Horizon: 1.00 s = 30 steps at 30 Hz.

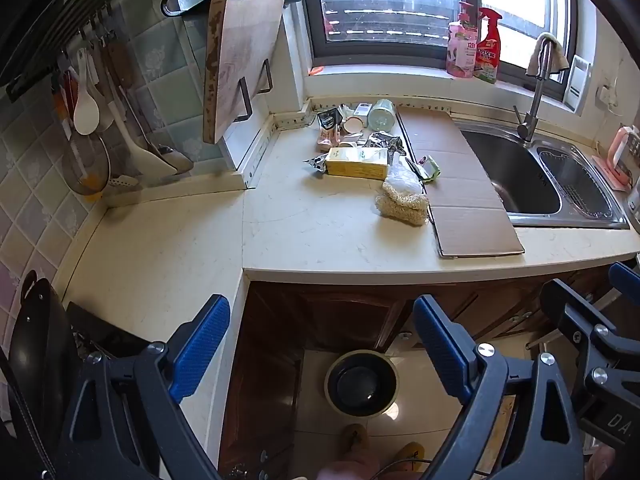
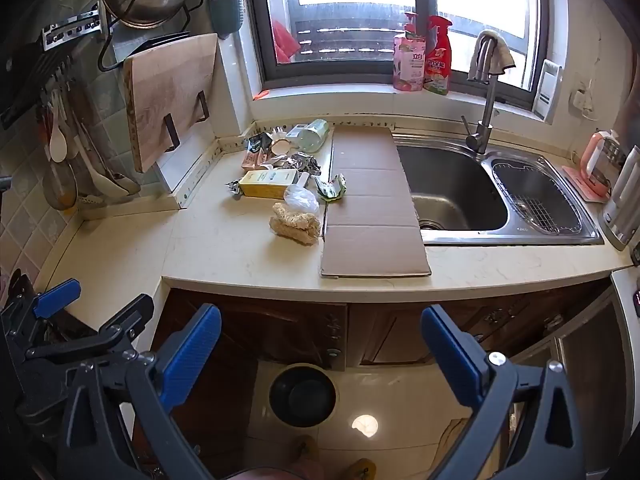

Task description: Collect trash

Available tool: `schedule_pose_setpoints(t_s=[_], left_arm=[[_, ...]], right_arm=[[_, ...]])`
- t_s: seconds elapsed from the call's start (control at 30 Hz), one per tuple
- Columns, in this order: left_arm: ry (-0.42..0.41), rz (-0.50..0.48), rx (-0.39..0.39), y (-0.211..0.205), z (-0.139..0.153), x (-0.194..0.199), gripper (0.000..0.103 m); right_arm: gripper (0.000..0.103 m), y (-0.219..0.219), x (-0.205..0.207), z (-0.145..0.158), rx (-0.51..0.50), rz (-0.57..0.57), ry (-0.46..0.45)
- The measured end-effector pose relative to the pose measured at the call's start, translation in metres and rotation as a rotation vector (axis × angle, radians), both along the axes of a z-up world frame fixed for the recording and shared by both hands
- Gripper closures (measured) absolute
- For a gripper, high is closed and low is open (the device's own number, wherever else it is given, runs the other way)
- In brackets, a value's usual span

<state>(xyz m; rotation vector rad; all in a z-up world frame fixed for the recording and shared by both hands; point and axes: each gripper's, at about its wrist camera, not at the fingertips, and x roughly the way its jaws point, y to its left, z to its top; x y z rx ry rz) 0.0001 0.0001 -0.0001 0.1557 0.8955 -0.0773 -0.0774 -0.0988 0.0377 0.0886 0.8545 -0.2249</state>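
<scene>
Both blue-padded grippers, left point(image 1: 320, 344) and right point(image 2: 320, 354), gape wide and empty above a round black floor bin point(image 1: 362, 384); littered wrappers and a yellow carton point(image 1: 357, 163) crowd the pale countertop point(image 1: 320, 236) at twelve o'clock.

Pale stone-look counter point(image 2: 224, 248), matt cardboard sheet point(image 2: 372, 200), shiny steel sink point(image 2: 452, 184), wooden board point(image 2: 168, 92)

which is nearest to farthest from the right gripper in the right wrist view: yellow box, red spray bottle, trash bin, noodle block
From the right gripper, jaws open and empty:
1. trash bin, on the floor just below, between the fingers
2. noodle block, on the counter left of the cardboard
3. yellow box, further back on the counter
4. red spray bottle, up on the windowsill
</scene>
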Motion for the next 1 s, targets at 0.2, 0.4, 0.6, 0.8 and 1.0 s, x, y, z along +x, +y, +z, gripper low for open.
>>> schedule_pose_setpoints(t_s=[0.2, 0.4, 0.6, 0.8, 1.0], left_arm=[[0.003, 0.000, -0.002, 0.0006, -0.0003, 0.0006, 0.012], [0.003, -0.002, -0.008, 0.0001, 0.0000, 0.0000, 0.016], [0.006, -0.003, -0.015, -0.0003, -0.0071, -0.0015, 0.019], [0.007, -0.005, -0.017, 0.0013, -0.0063, -0.0011, 0.019], [0.007, -0.005, -0.016, 0.0020, -0.0064, -0.0010, 0.019]], right_arm=[[0.002, 0.0004, 0.0028, -0.0005, 0.001, 0.001, 0.001], [0.002, -0.0007, 0.0026, -0.0028, 0.001, 0.004, 0.005], [0.002, 0.0020, 0.0042, -0.0017, 0.000, 0.004, 0.006], [0.002, -0.0021, 0.0016, 0.0006, 0.000, 0.005, 0.006], [0.002, 0.0021, 0.0007, -0.0038, 0.004, 0.006, 0.005]])
